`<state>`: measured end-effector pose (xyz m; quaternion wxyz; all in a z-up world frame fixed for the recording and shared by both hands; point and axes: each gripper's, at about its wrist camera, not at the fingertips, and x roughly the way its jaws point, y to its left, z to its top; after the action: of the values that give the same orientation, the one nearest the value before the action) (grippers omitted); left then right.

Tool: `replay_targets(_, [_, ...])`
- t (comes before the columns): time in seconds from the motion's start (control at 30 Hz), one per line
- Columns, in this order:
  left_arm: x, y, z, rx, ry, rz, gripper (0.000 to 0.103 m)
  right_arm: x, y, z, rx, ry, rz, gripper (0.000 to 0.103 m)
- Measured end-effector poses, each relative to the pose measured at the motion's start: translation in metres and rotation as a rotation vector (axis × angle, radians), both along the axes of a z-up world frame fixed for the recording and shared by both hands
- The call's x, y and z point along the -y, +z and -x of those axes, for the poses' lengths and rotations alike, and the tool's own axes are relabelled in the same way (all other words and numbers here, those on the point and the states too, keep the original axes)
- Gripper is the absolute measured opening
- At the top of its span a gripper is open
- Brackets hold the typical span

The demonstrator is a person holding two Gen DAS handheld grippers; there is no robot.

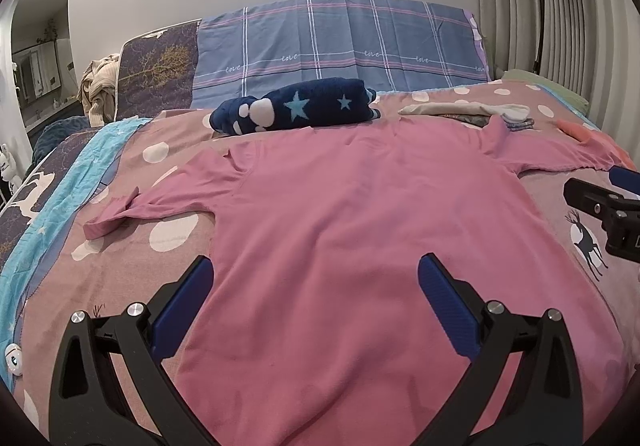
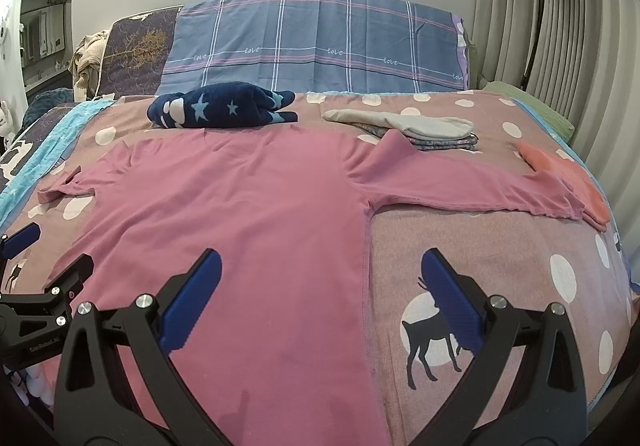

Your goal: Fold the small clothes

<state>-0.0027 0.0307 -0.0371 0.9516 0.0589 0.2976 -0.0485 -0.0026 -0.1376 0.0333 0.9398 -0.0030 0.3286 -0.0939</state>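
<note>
A pink long-sleeved shirt [image 1: 352, 214] lies spread flat on the bed, sleeves out to both sides; it also shows in the right wrist view [image 2: 248, 214]. My left gripper [image 1: 316, 278] is open and empty, hovering over the shirt's lower left part. My right gripper [image 2: 320, 270] is open and empty, straddling the shirt's right side seam near the hem. The right gripper shows at the right edge of the left wrist view [image 1: 604, 202]. The left gripper shows at the left edge of the right wrist view [image 2: 36, 274].
A rolled navy star-print garment [image 2: 216, 108] and a stack of folded clothes [image 2: 424, 128] lie beyond the shirt. A coral cloth [image 2: 568, 174] lies by the right sleeve end. Pillows [image 2: 320, 42] stand against the wall. The bedspread [image 2: 500, 254] has dots and deer.
</note>
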Motion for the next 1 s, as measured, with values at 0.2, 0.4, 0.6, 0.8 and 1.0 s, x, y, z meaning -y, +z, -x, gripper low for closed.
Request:
replay_targets(0.2, [-0.004,-0.003,-0.002,-0.011,0.006,0.005,0.102,0.000,-0.002,0.000,-0.003,-0.001,0.000,0.101])
replay_targets(0.4, [-0.008,-0.005,-0.005,-0.027,0.017,0.013,0.102,0.000,-0.002,0.000,-0.007,-0.001,0.003,0.101])
replay_targets(0.6, [-0.009,-0.006,-0.008,-0.056,0.017,0.021,0.102,-0.001,-0.004,-0.001,-0.010,-0.001,0.004,0.101])
replay_targets(0.8, [-0.009,-0.008,-0.007,-0.053,0.007,0.018,0.102,-0.002,-0.006,-0.002,-0.020,0.002,0.009,0.101])
replay_targets(1.0, [-0.015,-0.009,-0.011,-0.052,0.011,0.000,0.101,-0.002,-0.007,-0.004,-0.027,0.006,0.016,0.101])
